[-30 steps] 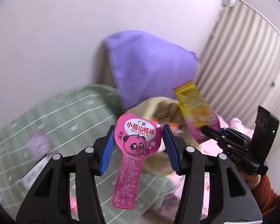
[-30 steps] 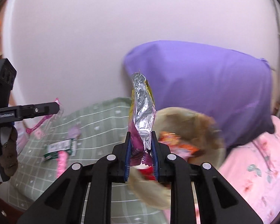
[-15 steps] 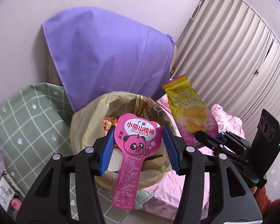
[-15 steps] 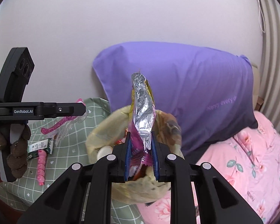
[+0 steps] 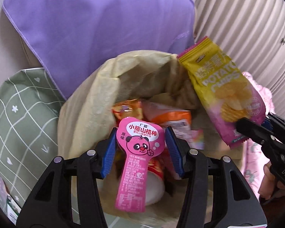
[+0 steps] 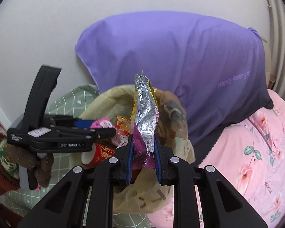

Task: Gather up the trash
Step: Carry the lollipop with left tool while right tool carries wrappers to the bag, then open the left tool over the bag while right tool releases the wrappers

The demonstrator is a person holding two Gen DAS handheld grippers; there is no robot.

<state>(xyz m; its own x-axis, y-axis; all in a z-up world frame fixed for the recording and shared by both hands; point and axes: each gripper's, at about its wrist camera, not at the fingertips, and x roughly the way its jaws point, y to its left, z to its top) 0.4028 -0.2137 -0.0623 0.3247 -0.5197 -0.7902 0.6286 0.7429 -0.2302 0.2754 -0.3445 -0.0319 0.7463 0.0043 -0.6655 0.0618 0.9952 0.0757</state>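
Left tool (image 5: 140, 148): pinches a flat pink spoon-shaped wrapper (image 5: 136, 163) above the crinkled yellow bag (image 5: 96, 98). Right tool (image 6: 143, 153): clamps a foil-lined chip packet (image 6: 144, 117), upright over the bag's far-right rim. Purple pillow (image 6: 180, 57) behind.

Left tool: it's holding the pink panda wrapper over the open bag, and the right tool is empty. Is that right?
Not quite. The left tool does hold the pink panda wrapper over the open bag, but the right tool is not empty: the right wrist view shows it shut on a potato chip packet.
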